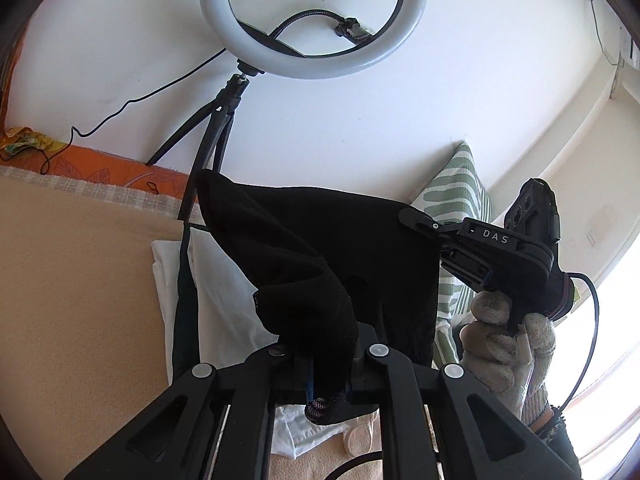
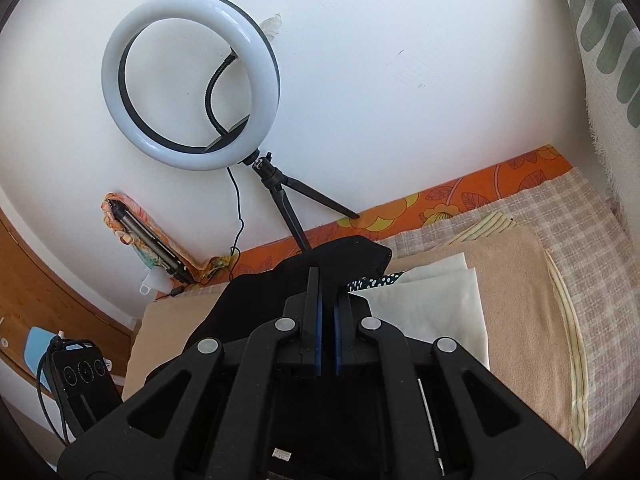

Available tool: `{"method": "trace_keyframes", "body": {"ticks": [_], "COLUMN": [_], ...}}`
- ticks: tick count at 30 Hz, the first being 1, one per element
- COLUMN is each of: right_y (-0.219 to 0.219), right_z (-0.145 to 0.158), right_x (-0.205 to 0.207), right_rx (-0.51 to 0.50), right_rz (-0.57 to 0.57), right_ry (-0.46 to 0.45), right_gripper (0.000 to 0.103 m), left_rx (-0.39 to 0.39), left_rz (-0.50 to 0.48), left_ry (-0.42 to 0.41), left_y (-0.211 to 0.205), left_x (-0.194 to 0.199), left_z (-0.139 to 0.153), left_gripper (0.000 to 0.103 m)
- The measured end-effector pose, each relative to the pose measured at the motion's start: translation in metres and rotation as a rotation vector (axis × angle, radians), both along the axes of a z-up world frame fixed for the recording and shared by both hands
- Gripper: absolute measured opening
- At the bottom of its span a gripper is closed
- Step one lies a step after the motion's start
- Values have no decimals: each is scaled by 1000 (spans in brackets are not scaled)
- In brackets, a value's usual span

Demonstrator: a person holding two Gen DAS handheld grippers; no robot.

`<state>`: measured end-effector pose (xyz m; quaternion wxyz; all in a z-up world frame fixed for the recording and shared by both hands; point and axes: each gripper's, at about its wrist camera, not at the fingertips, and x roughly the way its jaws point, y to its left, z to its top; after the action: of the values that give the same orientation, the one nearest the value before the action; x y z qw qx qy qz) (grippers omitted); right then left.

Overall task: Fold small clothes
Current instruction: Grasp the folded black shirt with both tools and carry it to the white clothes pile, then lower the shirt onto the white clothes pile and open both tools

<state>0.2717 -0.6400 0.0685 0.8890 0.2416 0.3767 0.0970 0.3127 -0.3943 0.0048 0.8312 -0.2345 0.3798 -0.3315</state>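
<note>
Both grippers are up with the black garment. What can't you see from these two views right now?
- Left wrist view: the black garment hides the left hand-held gripper tips and part of the white cloth.
- Right wrist view: the right hand-held gripper body hides most of the garment.
- Garment's lower edge: cut off in both views.

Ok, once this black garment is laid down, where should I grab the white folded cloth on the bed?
Take the white folded cloth by its near free corner, coming from above: it lies flat on the beige blanket, and the black garment covers its other side.
</note>
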Motion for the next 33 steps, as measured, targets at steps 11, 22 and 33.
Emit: {"method": "trace_keyframes", "body": {"ticks": [11, 22, 33], "right_y": [-28, -42, -53], "right_z": [-46, -65, -52], "right_x": [46, 35, -5], "right_rx": [-51, -118, -128], "right_rz": [-19, -76, -129], "right_ry": [51, 116, 119], "right_gripper": [5, 47, 47], "left_rx": [60, 193, 194], "left_rz": [-7, -22, -23], "left_ry": [45, 18, -2], "left_y": [-19, -3, 17], "left_x": [17, -22, -55], "left_z": [-42, -38, -19], "left_gripper": [7, 62, 62]}}
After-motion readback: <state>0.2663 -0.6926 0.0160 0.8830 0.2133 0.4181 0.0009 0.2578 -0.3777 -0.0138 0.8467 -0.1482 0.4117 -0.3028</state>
